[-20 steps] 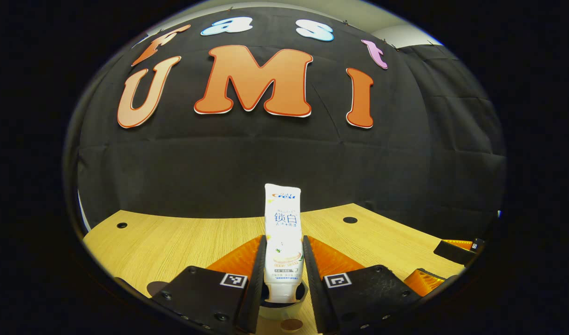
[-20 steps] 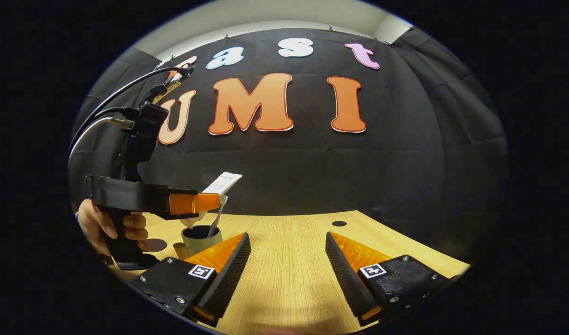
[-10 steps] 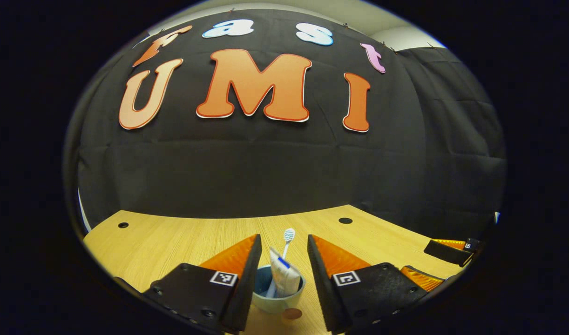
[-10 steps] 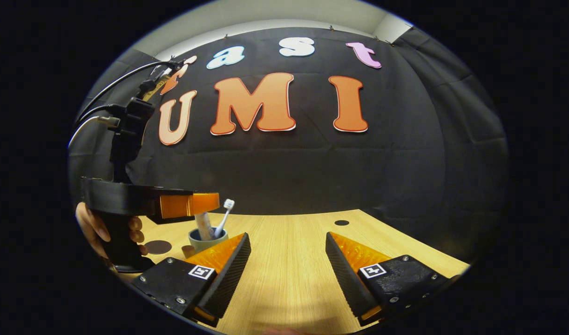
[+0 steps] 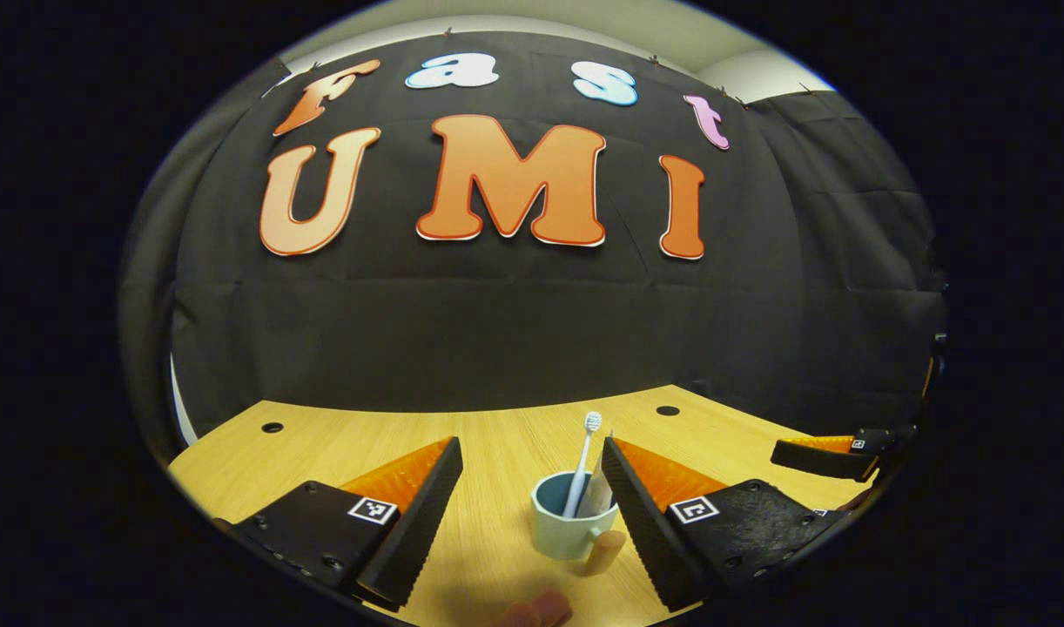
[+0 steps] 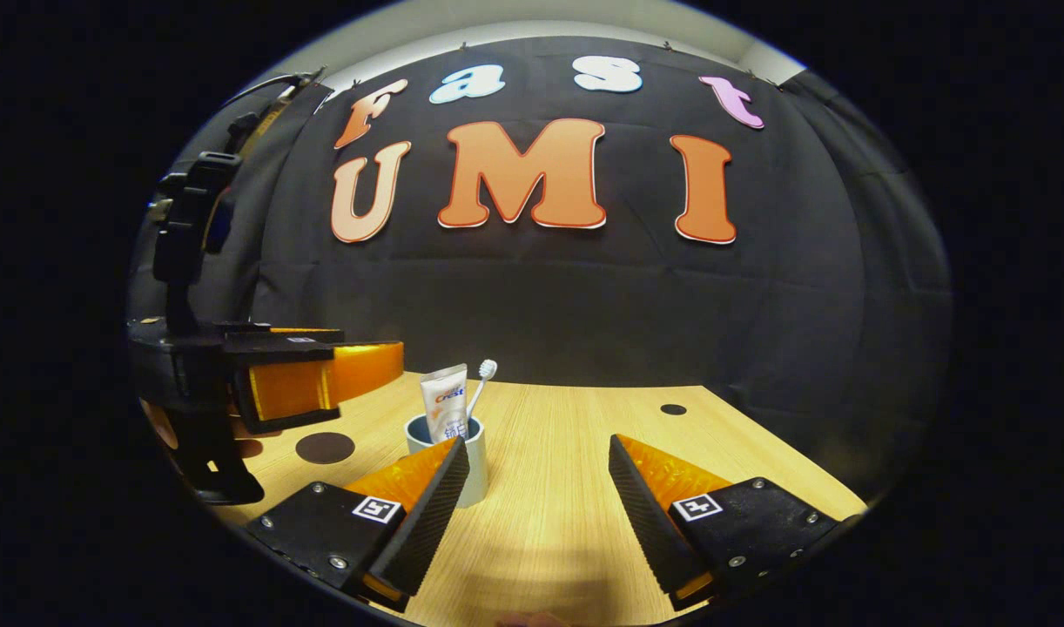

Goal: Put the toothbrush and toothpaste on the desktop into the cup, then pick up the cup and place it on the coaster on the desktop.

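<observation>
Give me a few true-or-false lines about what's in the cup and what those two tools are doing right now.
1. The toothbrush stands in the cup. True.
2. The toothpaste lies flat on the desktop. False: it stands in the cup.
3. The right tool grips the cup. False: it is open, holding nothing.
4. The left tool is open. True.
5. The cup sits on the coaster. False: the coaster lies apart, bare.
</observation>
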`<state>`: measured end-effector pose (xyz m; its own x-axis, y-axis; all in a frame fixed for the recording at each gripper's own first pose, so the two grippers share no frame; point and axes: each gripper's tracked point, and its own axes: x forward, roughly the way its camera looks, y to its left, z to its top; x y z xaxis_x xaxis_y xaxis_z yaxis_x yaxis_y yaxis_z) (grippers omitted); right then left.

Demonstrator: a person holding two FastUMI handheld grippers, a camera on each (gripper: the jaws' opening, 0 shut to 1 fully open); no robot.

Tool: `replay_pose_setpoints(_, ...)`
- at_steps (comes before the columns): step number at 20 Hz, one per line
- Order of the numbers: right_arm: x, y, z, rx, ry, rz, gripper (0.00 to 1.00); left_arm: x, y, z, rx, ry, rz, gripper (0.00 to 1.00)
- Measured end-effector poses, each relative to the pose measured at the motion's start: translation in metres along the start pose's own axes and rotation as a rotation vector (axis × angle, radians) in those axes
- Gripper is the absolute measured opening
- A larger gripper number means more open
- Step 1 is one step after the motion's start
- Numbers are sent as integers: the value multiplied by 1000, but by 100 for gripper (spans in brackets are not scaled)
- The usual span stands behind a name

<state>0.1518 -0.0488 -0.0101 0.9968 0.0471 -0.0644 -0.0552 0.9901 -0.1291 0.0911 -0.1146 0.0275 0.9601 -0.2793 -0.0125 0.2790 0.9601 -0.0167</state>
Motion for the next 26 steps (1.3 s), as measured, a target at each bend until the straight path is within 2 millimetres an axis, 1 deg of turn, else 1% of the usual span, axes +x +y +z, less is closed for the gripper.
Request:
replay_pose_setpoints(4, 7, 22, -5, -8, 59, 35, 98, -15, 16, -7, 4, 15, 38, 98)
replay_pose_setpoints(7, 15, 34, -10, -16, 109, 51, 98, -24, 32, -10, 7, 16, 91, 98)
replay_pose_setpoints(12, 29, 62, -18, 42, 249, 110, 98, -36, 52, -16, 11, 2, 165, 98)
replay_pose_setpoints(14, 36, 66, -22, 58, 323, 113, 98, -41, 59, -20, 16, 6, 188, 98)
replay_pose_setpoints(16, 46, 68, -19, 42, 367, 104, 97, -44, 63, -22, 12, -2, 202, 98)
replay_pose_setpoints(17, 52, 67, -22, 33, 399, 90, 97, -45, 65, -20, 12, -9, 210, 98)
replay_pose_setpoints(20, 54, 74, -35, 37, 529, 102, 97, -48, 74, -19, 35, -32, 237, 98)
replay_pose_setpoints(22, 58, 79, -42, 6, 597, 99, 97, -47, 75, -17, 44, -49, 238, 98)
replay_pose_setpoints(24, 59, 83, -49, 13, 669, 84, 96, -49, 76, -17, 52, -54, 236, 98)
replay_pose_setpoints(26, 59, 91, -67, 41, 770, 85, 93, -49, 76, -17, 47, -55, 234, 98)
